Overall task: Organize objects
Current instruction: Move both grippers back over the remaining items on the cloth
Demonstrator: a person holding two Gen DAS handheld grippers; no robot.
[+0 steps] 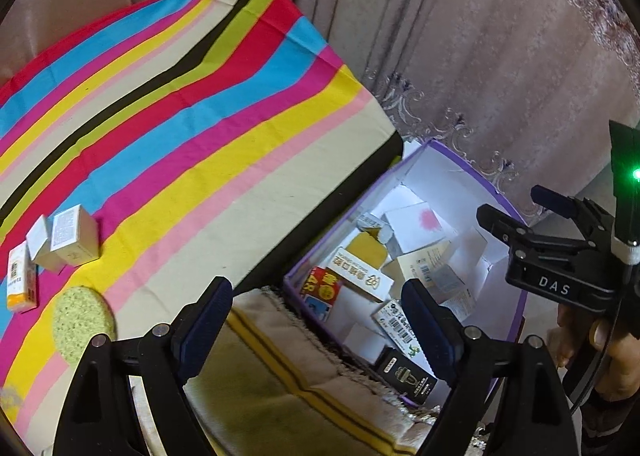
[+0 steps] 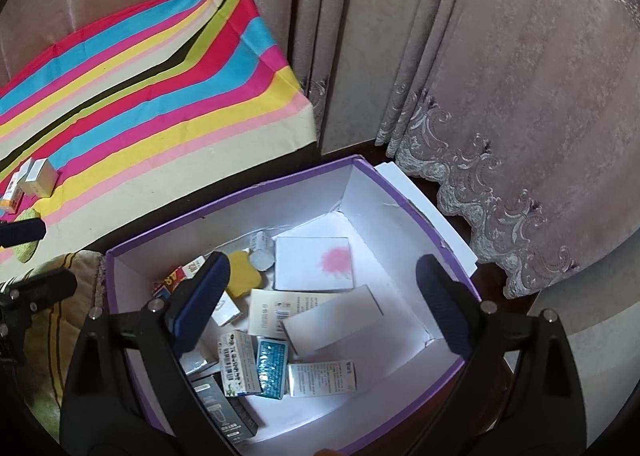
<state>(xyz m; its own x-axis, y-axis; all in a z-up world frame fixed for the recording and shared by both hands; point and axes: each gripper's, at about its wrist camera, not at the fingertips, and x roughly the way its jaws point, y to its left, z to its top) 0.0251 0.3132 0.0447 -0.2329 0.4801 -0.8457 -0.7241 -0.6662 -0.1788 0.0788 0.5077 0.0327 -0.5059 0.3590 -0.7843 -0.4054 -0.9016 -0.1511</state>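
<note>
1. I am holding my right tool [image 2: 322,296] spread wide over the purple box [image 2: 404,191], with nothing between its pads; the box already carries many small cartons.
2. My left tool [image 1: 318,320] is also released and empty, hanging over the gap between the box and the striped surface [image 1: 192,127].
3. Three small cartons [image 1: 74,240] and a green sponge [image 1: 82,322] are still lying on the striped surface, near its left side, well apart from the box.
4. To do this step well, I judge I should be swinging the left tool over to the nearest carton, squaring the pads to its flat sides, and closing gently so the thin card is not crushed.
5. The orange-and-white carton [image 1: 20,282] is lying at the frame edge and is hard to read; the box's near corner is hiding behind my tool.
</note>
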